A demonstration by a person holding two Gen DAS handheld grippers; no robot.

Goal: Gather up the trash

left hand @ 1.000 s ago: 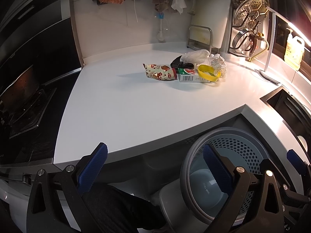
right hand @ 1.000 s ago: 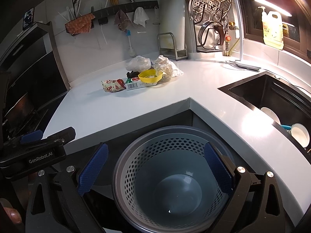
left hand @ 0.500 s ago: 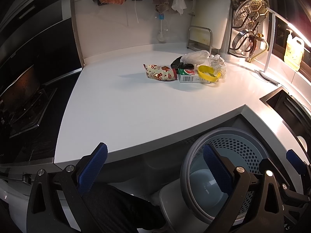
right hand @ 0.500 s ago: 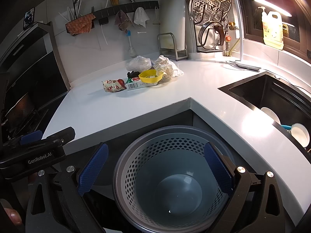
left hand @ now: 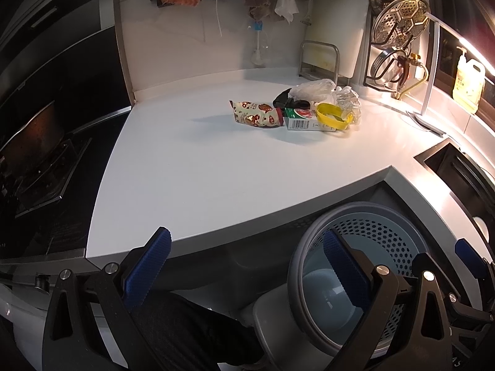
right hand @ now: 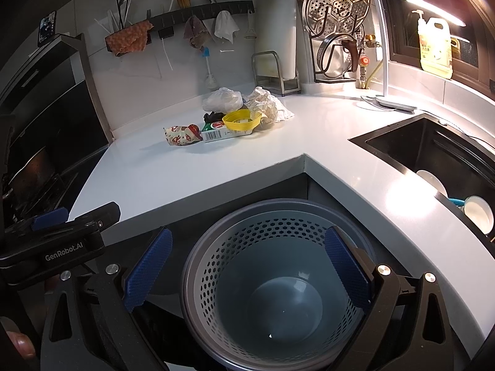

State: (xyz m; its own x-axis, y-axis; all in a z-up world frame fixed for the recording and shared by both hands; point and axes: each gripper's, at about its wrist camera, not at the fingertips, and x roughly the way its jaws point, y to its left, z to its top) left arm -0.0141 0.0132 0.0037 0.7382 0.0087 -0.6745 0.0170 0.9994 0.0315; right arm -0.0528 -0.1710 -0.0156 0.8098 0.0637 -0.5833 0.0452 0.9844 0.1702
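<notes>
A white corner bench [left hand: 198, 167] runs from a dark stove [left hand: 40, 160] at 9 o'clock to a sink [right hand: 433, 154] at 3 o'clock, with the trash pile [left hand: 297, 113] well back at 12 o'clock. Only the right wrist view shows dishes [right hand: 478, 213] in the sink. Off the bench's front edge, over open bench, the left gripper [left hand: 247, 266] has its fingers wide and empty; the right gripper [right hand: 247, 266], likewise wide, hangs above a gray perforated bin [right hand: 278, 284].

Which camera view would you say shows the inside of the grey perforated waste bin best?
The right wrist view: the grey perforated waste bin sits centred, its whole rim and bare bottom visible. The left wrist view shows it off to the right, partly hidden behind the tool's blue-padded finger.
</notes>
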